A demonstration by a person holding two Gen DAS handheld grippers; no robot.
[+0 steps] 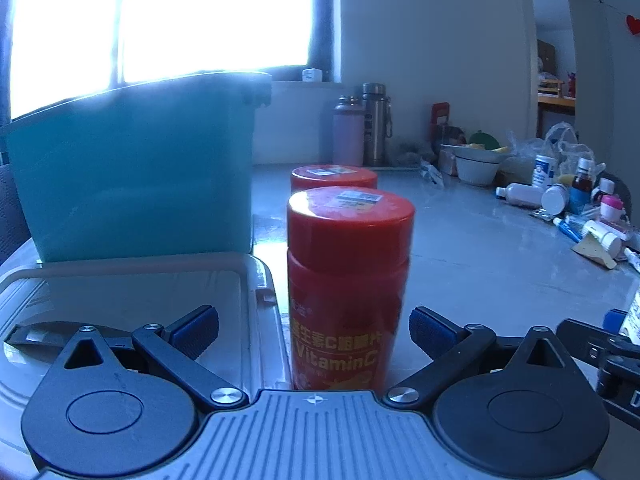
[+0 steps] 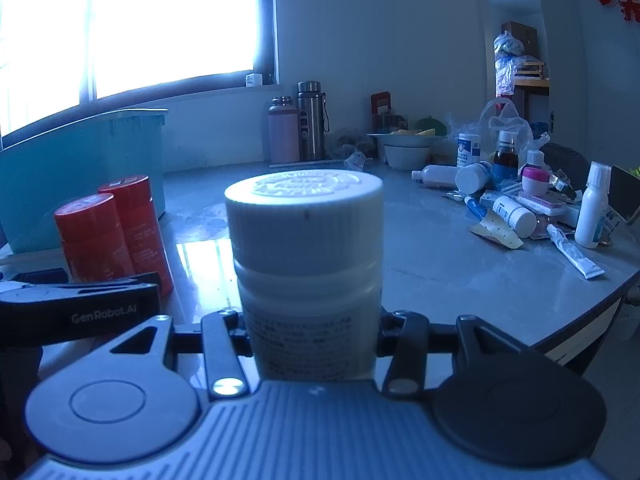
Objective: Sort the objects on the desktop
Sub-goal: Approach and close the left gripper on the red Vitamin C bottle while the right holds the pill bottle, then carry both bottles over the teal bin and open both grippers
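Two grippers working | left gripper is standing wide open around red bottle, touching nothing | right gripper is clamping white bottle | I'm centring pads before closing.

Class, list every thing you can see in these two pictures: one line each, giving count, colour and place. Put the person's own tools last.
Vitamin bottles: two, red, upright by the bin, one behind the other.
White bottle: one, white, between the right tool's fingers.
Bin: one, teal, far left.
Lid: one, clear grey, flat before the bin.
Flasks: two, pink and steel, by the back wall.
Bowl: one, white, right of the flasks.
Medicine pile: many bottles and tubes, mixed colours, right side.
Table: one, grey.
Left tool: black, open around the near red bottle.
Right tool: black, shut on the white bottle.
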